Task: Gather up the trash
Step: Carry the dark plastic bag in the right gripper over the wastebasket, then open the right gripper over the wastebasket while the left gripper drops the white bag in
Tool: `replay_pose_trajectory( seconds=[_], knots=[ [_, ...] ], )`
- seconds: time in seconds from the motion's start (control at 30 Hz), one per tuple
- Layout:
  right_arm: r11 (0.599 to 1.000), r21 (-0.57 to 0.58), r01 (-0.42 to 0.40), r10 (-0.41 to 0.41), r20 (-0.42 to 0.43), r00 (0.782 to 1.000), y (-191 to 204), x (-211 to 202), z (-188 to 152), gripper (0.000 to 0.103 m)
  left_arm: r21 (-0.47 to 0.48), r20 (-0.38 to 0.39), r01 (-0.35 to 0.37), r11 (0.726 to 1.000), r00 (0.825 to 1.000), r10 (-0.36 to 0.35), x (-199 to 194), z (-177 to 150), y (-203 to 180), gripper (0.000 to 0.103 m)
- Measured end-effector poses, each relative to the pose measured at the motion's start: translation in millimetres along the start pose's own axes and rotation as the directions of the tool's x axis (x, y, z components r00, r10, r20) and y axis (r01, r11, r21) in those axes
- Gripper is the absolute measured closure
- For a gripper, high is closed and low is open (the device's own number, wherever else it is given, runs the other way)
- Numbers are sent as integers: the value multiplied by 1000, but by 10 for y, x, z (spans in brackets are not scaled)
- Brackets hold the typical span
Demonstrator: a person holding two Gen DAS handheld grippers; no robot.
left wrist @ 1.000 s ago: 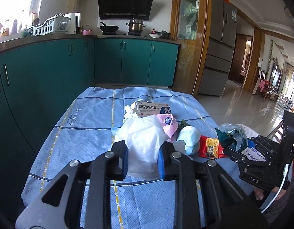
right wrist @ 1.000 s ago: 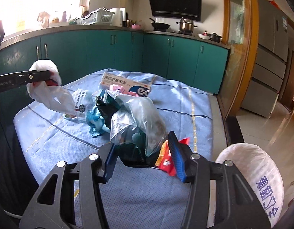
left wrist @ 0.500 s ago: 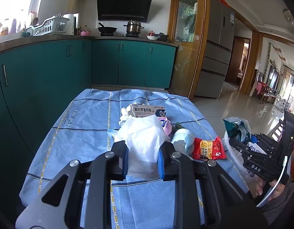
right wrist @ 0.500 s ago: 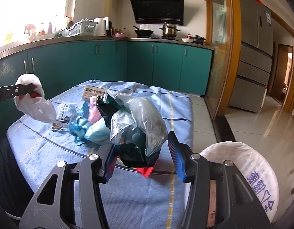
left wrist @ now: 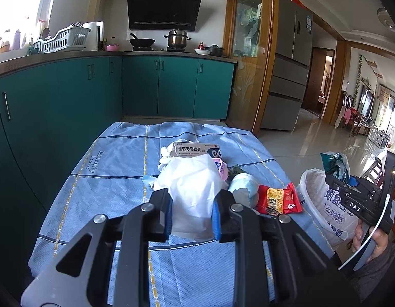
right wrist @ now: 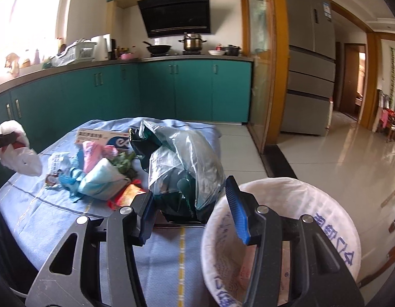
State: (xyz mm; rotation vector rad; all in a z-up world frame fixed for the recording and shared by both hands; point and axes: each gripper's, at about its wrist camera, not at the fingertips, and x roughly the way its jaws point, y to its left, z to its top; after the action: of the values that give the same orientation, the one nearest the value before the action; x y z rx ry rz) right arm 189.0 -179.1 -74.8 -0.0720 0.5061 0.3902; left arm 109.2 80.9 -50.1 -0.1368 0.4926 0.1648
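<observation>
Right wrist: one clear bag (right wrist: pixel 187 166), one lined bin (right wrist: pixel 281 232), two hand-held grippers.

Blue striped tablecloth (left wrist: pixel 107 179), red snack packet (left wrist: pixel 278 199), teal cabinets (left wrist: pixel 177 87).

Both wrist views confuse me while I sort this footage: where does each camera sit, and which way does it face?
Left wrist: behind the left gripper, facing the stove wall; holds a white bag; right gripper at right.
Right wrist: behind the right gripper, facing the same wall; holds a clear bag beside the bin.
Shared: the medicine box, table, stove.
</observation>
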Motion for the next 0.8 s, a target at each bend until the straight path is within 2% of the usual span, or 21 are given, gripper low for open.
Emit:
replay_pose_trajectory(
  seconds=[0.2, 0.3, 0.37, 0.5, 0.67, 0.8],
  knots=[
    [986, 71, 148, -145, -37, 989, -366, -40, -88, 52, 11, 4, 16, 1000, 1000, -16, 0, 26, -64, 78],
    [968, 127, 216, -208, -69, 976, -627, -117, -193, 52, 26, 5, 41, 999, 999, -42, 23, 55, -159, 78],
    [950, 132, 282, -273, -83, 958, -753, -193, -288, 52, 44, 2, 71, 996, 997, -72, 48, 83, -270, 78],
    [928, 171, 331, -319, -95, 943, -1000, -365, -450, 52, 60, 7, 128, 990, 992, -128, 66, 160, -470, 78],
    [915, 192, 355, -337, -120, 934, -1132, -418, -564, 52, 112, 7, 233, 966, 972, -235, 168, 288, -936, 79],
    [908, 167, 384, -361, -151, 920, -1107, -337, -576, 52, 160, -19, 349, 924, 936, -350, 332, 310, -1458, 78]
  ],
)
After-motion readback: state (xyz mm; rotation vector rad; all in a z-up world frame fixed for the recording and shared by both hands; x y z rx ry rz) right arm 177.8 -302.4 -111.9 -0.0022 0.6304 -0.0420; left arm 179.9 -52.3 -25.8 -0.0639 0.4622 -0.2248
